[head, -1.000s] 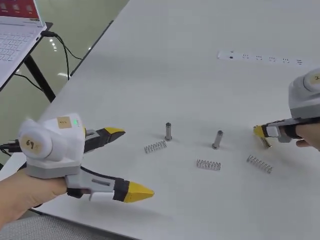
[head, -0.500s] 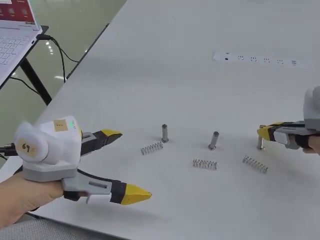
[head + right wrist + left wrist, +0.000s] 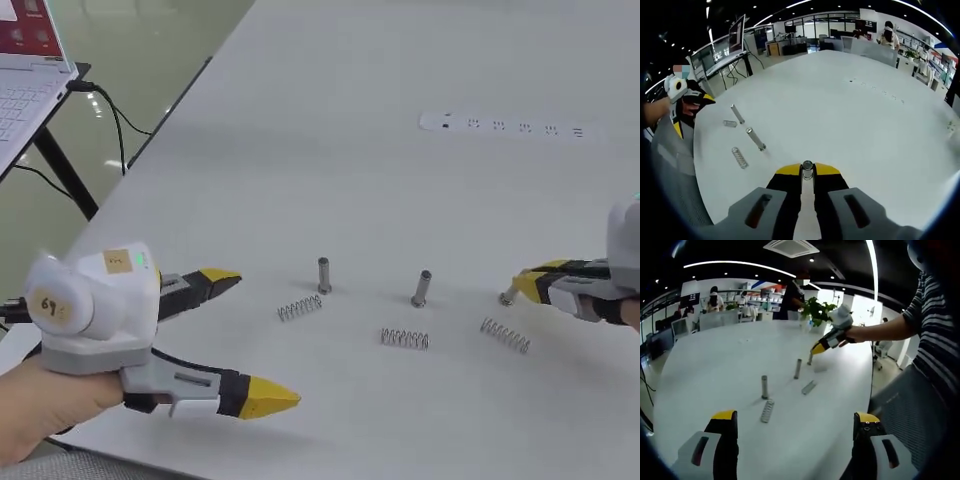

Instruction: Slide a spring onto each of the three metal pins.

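By table (image 3: 340, 440) edge: L gripper (image 3: 262, 338) agape, R gripper (image 3: 528, 279) nips pin (image 3: 507, 297).

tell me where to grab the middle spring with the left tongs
Grip the middle spring across its coils at mid-length, coming straight down from above with the left tongs open. It lies flat on the table, long axis across the head view, clear of the middle pin, so both long sides are free.
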Action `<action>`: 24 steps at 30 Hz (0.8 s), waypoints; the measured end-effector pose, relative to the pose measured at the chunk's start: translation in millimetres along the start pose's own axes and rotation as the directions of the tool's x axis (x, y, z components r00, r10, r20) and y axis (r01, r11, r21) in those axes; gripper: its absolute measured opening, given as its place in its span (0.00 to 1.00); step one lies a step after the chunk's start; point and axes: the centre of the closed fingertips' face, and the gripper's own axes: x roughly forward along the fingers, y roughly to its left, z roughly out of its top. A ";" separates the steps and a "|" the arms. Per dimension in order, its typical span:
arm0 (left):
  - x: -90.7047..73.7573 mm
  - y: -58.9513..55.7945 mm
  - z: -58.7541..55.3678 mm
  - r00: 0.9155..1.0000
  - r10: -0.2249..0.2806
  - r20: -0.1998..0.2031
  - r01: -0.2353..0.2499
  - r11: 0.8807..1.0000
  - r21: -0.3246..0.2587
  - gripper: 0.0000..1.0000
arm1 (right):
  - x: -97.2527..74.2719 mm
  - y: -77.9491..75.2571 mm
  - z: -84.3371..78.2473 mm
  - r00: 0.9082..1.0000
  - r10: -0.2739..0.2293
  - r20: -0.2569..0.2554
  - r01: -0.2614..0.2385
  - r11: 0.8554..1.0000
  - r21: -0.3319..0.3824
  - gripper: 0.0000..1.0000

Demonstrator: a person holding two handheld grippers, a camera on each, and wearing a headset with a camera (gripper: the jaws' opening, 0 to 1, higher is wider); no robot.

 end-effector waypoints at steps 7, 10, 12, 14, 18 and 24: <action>-1.0 0.4 -2.2 1.000 0.001 -0.003 -0.001 1.000 0.000 0.93 | -1.6 1.5 -0.5 1.000 0.002 -0.001 -0.002 1.000 -0.013 0.05; -1.5 1.5 -1.4 1.000 0.005 0.000 -0.005 1.000 -0.001 0.93 | -1.8 1.3 -0.7 1.000 0.003 -0.003 -0.003 1.000 -0.016 0.05; -1.5 1.9 -0.3 1.000 0.007 0.004 -0.007 1.000 0.000 0.94 | -1.9 1.1 -0.6 1.000 0.002 -0.003 -0.002 1.000 -0.013 0.05; -1.3 2.1 0.6 1.000 0.008 0.006 -0.008 1.000 -0.001 0.94 | -1.8 1.4 -0.2 1.000 0.006 -0.002 -0.006 1.000 -0.011 0.05; -1.0 2.0 2.3 1.000 0.009 0.010 -0.009 1.000 0.003 0.94 | -1.9 2.3 -0.3 1.000 0.009 -0.005 -0.009 1.000 -0.022 0.06; -1.1 2.0 1.7 1.000 0.010 0.010 -0.010 1.000 0.001 0.94 | -3.0 0.7 -0.7 1.000 0.005 0.000 -0.005 1.000 -0.015 0.13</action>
